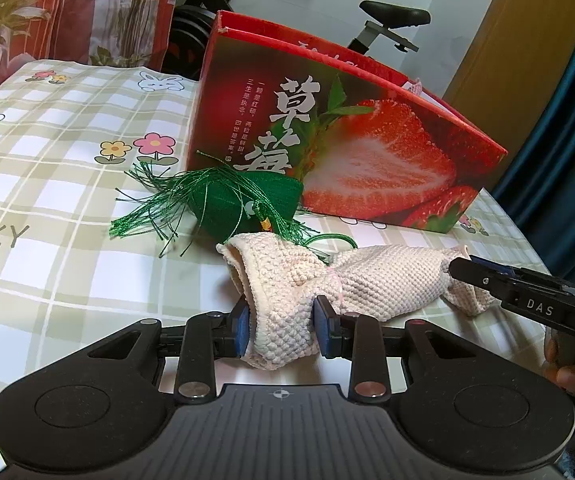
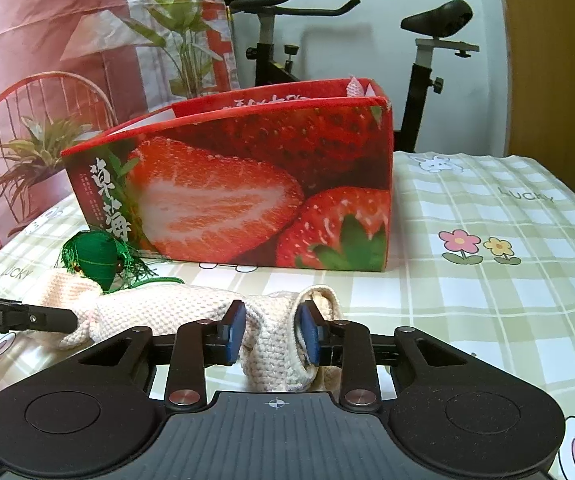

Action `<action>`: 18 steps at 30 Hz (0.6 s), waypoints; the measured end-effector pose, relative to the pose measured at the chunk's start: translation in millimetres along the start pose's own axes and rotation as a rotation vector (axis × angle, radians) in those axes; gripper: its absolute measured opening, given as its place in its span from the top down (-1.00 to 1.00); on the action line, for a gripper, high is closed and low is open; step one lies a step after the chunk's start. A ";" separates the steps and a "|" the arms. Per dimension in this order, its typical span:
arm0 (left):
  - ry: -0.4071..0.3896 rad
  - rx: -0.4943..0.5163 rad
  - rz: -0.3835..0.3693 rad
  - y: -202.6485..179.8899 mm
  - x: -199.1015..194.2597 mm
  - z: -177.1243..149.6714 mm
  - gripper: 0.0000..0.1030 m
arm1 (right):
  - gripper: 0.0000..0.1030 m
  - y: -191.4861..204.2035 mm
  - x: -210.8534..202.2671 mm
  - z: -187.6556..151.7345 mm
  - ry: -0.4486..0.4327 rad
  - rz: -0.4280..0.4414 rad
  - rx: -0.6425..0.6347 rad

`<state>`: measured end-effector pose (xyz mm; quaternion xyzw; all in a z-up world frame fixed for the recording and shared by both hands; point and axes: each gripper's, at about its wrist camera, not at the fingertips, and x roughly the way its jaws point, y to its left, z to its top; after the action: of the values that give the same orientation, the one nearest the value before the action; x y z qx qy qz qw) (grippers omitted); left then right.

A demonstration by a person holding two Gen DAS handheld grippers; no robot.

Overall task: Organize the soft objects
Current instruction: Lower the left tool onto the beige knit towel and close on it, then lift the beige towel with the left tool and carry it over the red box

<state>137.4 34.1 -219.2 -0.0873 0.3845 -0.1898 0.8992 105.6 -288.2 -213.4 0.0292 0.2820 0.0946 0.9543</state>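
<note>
Checked worktop (image 1: 67,128) here; both my grippers, left (image 1: 283,330) and right (image 2: 273,330), have fingers clamped on the cream knit (image 1: 387,280); lift evenly, clear the green tassel (image 1: 223,204), toward the strawberry box (image 1: 367,152).

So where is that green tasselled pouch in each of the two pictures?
Left wrist view: the green tasselled pouch lies left of centre on the checked cloth, touching the front left corner of the strawberry box, just behind the cream knit piece.
Right wrist view: the pouch sits at far left, by the same box corner.
Shared landmark: the strawberry box.
</note>
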 end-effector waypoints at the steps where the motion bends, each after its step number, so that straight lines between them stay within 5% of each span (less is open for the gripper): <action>1: -0.001 0.001 -0.002 -0.2 -0.2 0.0 0.39 | 0.40 -0.3 0.1 -0.1 -0.001 -0.004 0.002; 10: 0.001 0.006 0.001 -0.3 1.3 0.2 0.40 | 0.05 -10.3 3.5 -1.0 0.010 -0.024 0.064; 14: 0.004 0.004 0.000 0.0 1.8 0.4 0.40 | 0.07 -16.6 6.9 -1.5 0.026 0.010 0.101; 18: 0.004 0.004 0.001 -0.4 1.9 0.3 0.40 | 0.32 -13.0 6.4 -1.8 0.025 0.034 0.083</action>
<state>138.7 33.0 -220.2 -0.0848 0.3860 -0.1904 0.8987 112.0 -299.7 -219.7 0.0723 0.2972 0.0995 0.9469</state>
